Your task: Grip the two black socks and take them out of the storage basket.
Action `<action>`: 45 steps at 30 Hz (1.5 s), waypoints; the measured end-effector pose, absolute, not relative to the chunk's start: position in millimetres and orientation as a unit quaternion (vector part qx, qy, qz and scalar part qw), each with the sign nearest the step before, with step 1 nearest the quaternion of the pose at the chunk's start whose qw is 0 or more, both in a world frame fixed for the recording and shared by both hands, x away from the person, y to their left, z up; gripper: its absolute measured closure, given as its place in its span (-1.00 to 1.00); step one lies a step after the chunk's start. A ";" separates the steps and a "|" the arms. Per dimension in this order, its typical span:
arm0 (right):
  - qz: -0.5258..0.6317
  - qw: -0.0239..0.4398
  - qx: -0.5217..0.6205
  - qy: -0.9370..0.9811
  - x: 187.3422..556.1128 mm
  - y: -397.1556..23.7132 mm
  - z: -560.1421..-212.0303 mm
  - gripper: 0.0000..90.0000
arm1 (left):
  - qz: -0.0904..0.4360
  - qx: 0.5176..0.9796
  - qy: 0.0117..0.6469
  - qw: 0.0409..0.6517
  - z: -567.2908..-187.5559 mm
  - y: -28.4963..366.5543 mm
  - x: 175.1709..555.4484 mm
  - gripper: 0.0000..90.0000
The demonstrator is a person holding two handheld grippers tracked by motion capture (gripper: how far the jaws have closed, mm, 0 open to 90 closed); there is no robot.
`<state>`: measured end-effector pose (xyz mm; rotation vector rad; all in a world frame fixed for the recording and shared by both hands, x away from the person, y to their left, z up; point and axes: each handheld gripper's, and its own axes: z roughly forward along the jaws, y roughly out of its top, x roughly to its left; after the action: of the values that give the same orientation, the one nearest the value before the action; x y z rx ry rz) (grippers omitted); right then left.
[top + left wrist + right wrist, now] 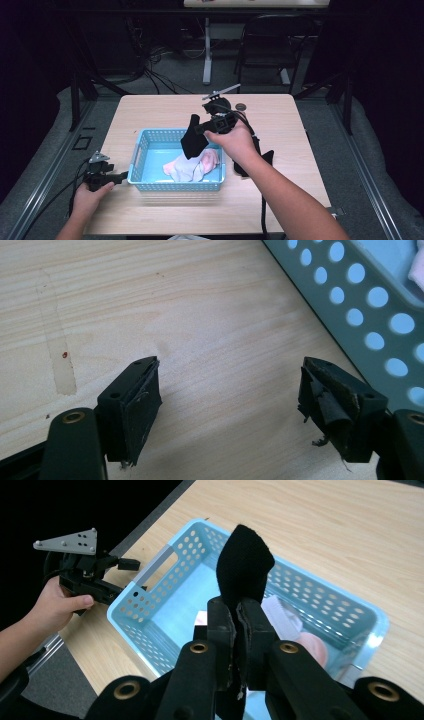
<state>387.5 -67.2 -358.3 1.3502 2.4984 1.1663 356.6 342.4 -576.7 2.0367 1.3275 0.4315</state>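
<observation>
The black sock (pixel 193 138) hangs in the air above the basket (pixel 136 159), over its far right part, pinched at one end by the right gripper (pixel 204 127). In the high view its long axis runs up and down, the free end drooping toward the basket's floor; in the right gripper view it (pixel 243 565) stands out beyond the jaws as a rounded black tongue. The jaws are clenched on it, the pads pressed together with the cloth between.

The right hand (pixel 235 142) holds that gripper well above the counter (pixel 290 150), the forearm reaching in from the lower right and the jaws aimed left, toward the basket.

Inside the basket, pale pink cloths (pixel 192 166) lie heaped at the near right; its left half is bare blue floor. Another dark cloth (pixel 265 159) lies on the counter just right of the basket, partly behind the right arm.

The left gripper (pixel 119 176) rests low on the counter at the basket's left near corner, jaws released and spread wide with nothing between them, pointing at the basket wall (pixel 370 325). The left hand (pixel 90 197) grips it from behind, near the counter's left edge. The far part of the counter lies open.
</observation>
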 end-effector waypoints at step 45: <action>0.362 0.061 0.569 0.736 367.7 -199.4 -415.8 0.89 | 0.167 0.779 0.507 0.330 -576.5 342.1 355.8 -0.45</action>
<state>367.7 -199.4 -415.8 1.7211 2.2257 1.0936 355.8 342.1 -576.5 2.0363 1.3261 0.4375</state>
